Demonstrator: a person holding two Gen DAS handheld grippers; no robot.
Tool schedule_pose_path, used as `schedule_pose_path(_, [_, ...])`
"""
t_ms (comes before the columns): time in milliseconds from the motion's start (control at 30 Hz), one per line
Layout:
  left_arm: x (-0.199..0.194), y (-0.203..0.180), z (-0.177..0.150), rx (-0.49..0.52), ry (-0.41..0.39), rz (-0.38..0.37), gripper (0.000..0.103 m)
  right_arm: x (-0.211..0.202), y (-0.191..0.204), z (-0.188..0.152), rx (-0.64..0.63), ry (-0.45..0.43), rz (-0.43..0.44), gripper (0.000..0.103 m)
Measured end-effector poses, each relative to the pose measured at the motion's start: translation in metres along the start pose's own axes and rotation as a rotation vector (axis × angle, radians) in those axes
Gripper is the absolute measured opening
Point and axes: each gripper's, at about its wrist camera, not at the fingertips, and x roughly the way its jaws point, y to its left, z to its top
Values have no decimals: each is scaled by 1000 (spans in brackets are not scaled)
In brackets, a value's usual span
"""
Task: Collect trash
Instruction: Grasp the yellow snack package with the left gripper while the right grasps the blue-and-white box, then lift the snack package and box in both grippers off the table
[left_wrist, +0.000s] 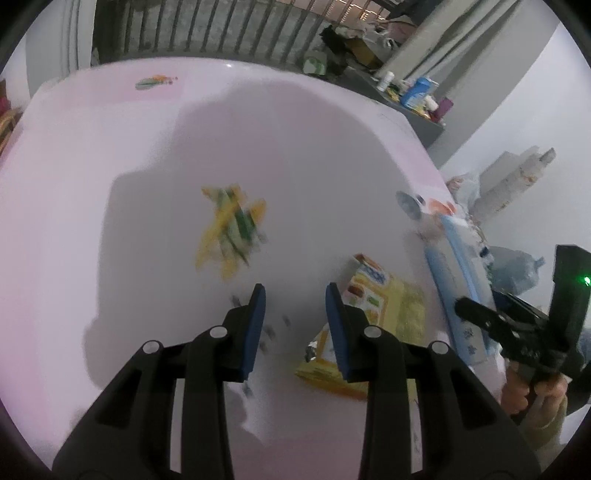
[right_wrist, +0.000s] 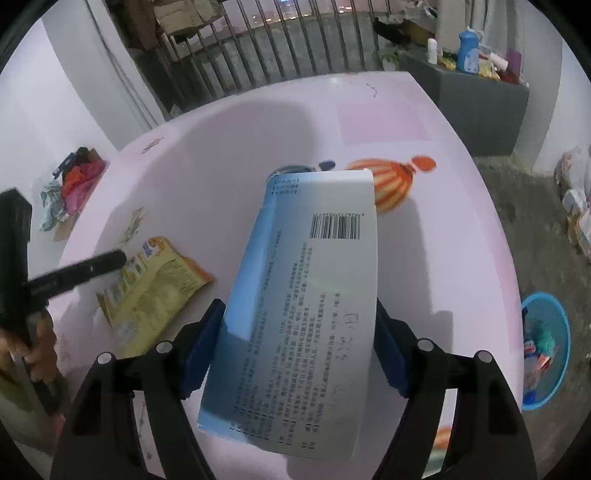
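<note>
The work surface is a pale pink bench (left_wrist: 110, 155) printed with small cartoon motifs.

Left gripper (left_wrist: 295, 325): the two blue-padded fingers (left_wrist: 255, 332) stand spread, with bare bench surface between them. Nothing is held. A yellow snack wrapper (left_wrist: 388, 310) lies flat on the bench just beside the right-hand finger, partly hidden behind it. A second piece of trash, a crumpled yellow-and-green wrapper (left_wrist: 232, 229), lies farther out on the bench, ahead of the fingers and blurred.

Right gripper (right_wrist: 295, 343): the fingers pinch a flat blue-and-white carton (right_wrist: 306, 295) across its width, one blue pad against each long edge. The carton is tilted, its printed face with a barcode turned toward the camera, its far end raised over the bench. In the right wrist view the yellow snack wrapper (right_wrist: 155, 284) lies on the bench to the left of the carton, with a tip of the left gripper above it.

A blue basket (right_wrist: 546, 350) holding mixed coloured items stands on the floor to the right of the bench.
</note>
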Motion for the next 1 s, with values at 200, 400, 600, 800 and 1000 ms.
schedule_pose_path(200, [-4,-9,-32,-49,38,-145,31,-8,14,-20,-31,17,9,73])
schedule_pose_path(400, [7,-13,-41,-153,82,-324,29,-9,25,-27,-55,22,14,73])
schedule_pose_path(600, [3,-23,-40,-152,57,-417,29,-9,27,-27,-65,19,15,73])
schedule_pose_path(800, [6,-32,-33,-120,35,-439,29,-9,28,-29,-76,9,24,73])
schedule_pose_path(1000, [14,-39,-29,-60,37,-312,26,-10,26,-29,-74,1,40,73])
